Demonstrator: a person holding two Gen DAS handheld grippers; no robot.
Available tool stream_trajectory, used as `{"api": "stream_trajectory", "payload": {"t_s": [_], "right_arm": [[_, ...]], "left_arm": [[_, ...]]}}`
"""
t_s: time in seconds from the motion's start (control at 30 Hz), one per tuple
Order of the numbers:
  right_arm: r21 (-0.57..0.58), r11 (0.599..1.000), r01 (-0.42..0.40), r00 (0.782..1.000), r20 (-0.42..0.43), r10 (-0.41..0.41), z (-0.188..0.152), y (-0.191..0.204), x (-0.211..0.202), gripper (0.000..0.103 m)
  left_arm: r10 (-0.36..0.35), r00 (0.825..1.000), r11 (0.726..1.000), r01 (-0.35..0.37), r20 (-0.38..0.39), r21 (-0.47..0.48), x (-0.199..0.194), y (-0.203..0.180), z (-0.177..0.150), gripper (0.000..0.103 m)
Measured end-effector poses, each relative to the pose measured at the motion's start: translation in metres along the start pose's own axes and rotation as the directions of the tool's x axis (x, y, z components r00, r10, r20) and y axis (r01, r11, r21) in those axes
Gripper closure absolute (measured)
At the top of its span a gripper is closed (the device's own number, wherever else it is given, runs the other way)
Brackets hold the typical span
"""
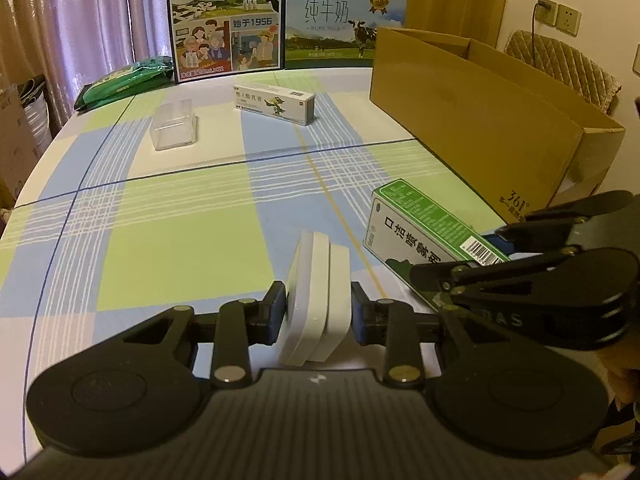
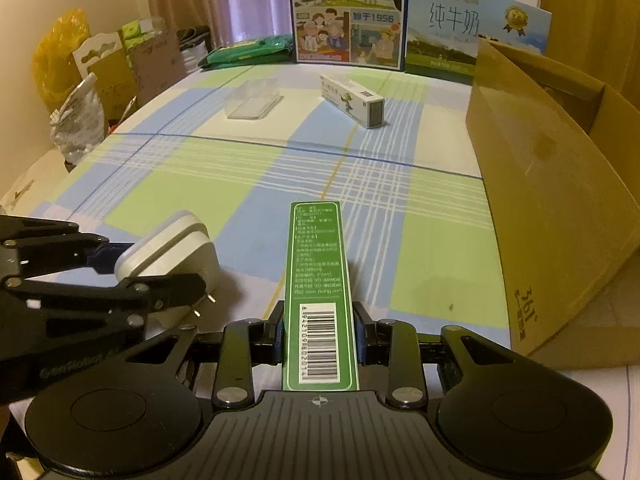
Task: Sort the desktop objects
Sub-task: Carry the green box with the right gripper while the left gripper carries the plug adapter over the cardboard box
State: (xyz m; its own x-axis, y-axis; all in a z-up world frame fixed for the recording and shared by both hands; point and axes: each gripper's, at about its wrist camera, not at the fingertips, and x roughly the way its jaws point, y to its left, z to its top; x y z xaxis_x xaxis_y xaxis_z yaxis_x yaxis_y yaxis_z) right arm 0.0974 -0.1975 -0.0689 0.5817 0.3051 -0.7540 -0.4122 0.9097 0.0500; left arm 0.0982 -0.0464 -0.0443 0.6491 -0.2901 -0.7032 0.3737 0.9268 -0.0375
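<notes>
Left gripper [image 1: 319, 312] clamped narrow on a white plug adapter [image 1: 316, 300], blue pads pressed to its two flat sides, low in the centre of the left wrist view. Same adapter [image 2: 168, 256] seen at lower left of the right wrist view, two metal prongs pointing down and to the right, just above the checked tablecloth [image 2: 248, 168].

Right gripper [image 2: 320, 336] closed on a long green medicine box [image 2: 318, 292], barcode end nearest the lens, box running straight up the middle of the frame. Same green box [image 1: 424, 228] visible at right of the left wrist view, held by the right gripper [image 1: 496, 252] and lying just beside the adapter.

Further up the cloth: a clear plastic container [image 1: 175, 127] left of centre, and a white ointment box [image 1: 276, 104] printed with a green cartoon figure, near it to the right, the two apart. Open cardboard box [image 1: 480, 128] along the right edge. Two milk cartons [image 1: 228, 16] standing upright at top centre, a green packet [image 1: 128, 80] to their left.
</notes>
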Motion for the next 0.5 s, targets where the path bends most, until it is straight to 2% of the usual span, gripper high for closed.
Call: {"api": "stream_trajectory", "payload": {"t_s": [0.2,0.5], "right_arm": [[-0.022,1.0,0.019,1.0,-0.015,-0.019,0.001,0.001,0.004,0.075],[0.009,1.0,0.024,0.999,0.029,-0.024,-0.001,0.002,-0.026,0.075]], "left_arm": [[0.001,1.0,1.0,-0.001,-0.004,-0.011,-0.003,0.0,0.0,0.075],[0.008,1.0,1.0,-0.007,0.009,-0.016,-0.021,-0.003,0.001,0.075]]}}
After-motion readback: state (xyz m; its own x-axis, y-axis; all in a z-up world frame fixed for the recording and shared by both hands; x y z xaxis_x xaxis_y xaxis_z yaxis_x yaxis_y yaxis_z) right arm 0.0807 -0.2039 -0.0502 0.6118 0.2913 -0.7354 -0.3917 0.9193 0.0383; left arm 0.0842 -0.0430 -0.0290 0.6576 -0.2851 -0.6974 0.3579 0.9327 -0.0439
